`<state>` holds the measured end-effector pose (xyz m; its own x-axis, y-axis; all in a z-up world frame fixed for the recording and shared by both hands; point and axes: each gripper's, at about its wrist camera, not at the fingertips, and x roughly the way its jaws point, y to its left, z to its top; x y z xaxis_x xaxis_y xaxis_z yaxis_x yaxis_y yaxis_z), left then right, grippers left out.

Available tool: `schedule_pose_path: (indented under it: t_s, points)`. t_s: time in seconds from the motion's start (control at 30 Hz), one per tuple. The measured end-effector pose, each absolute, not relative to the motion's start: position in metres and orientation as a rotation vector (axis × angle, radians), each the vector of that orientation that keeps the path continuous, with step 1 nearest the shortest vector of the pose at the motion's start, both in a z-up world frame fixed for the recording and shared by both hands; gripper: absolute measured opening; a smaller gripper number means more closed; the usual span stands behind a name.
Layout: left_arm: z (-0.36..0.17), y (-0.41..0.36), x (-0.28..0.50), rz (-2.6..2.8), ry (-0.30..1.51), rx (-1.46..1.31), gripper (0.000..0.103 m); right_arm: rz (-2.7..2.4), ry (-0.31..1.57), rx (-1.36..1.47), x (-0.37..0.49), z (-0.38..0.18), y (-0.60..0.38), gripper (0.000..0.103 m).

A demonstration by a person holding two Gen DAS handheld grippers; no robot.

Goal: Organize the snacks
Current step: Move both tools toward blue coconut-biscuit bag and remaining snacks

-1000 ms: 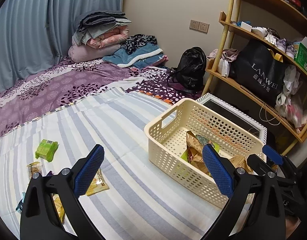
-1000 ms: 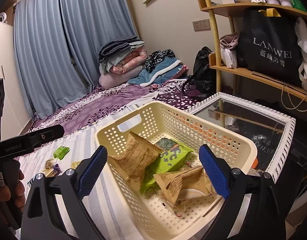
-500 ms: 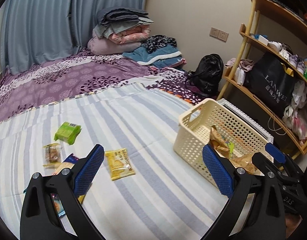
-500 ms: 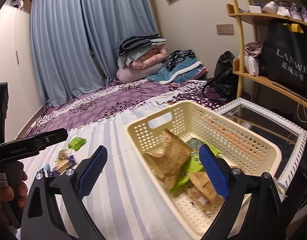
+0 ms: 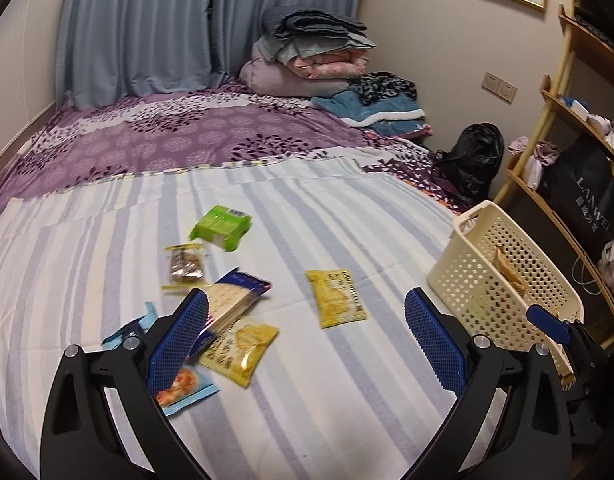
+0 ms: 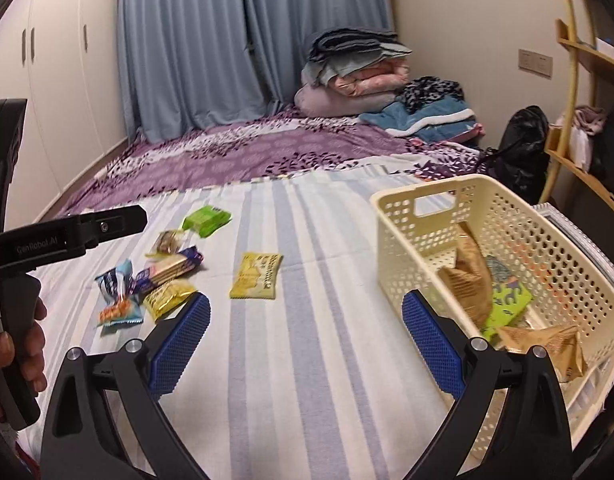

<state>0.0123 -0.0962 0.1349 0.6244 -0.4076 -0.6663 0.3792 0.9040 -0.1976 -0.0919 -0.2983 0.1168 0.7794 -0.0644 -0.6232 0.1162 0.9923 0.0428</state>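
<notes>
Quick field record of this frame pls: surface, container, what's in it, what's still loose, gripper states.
surface: striped sheet on a bed
container: cream basket, at the right edge of the sheet
in basket: brown packets, green packet
loose, alone: yellow packet
loose, cluster on the left: green pack, cracker pack, blue-and-orange packet, second yellow packet
left gripper: open, nothing between the jaws
right gripper: open, nothing between the jaws
</notes>
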Motion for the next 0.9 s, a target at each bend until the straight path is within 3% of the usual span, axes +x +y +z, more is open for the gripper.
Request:
schedule_pose_path:
  t_s: [0.9]
  points:
    - [0.057,0.016,0.028,-0.181,0.917,-0.145,0.1,0.03,0.832,0.004,-0.048,0.073,-0.239,0.096]
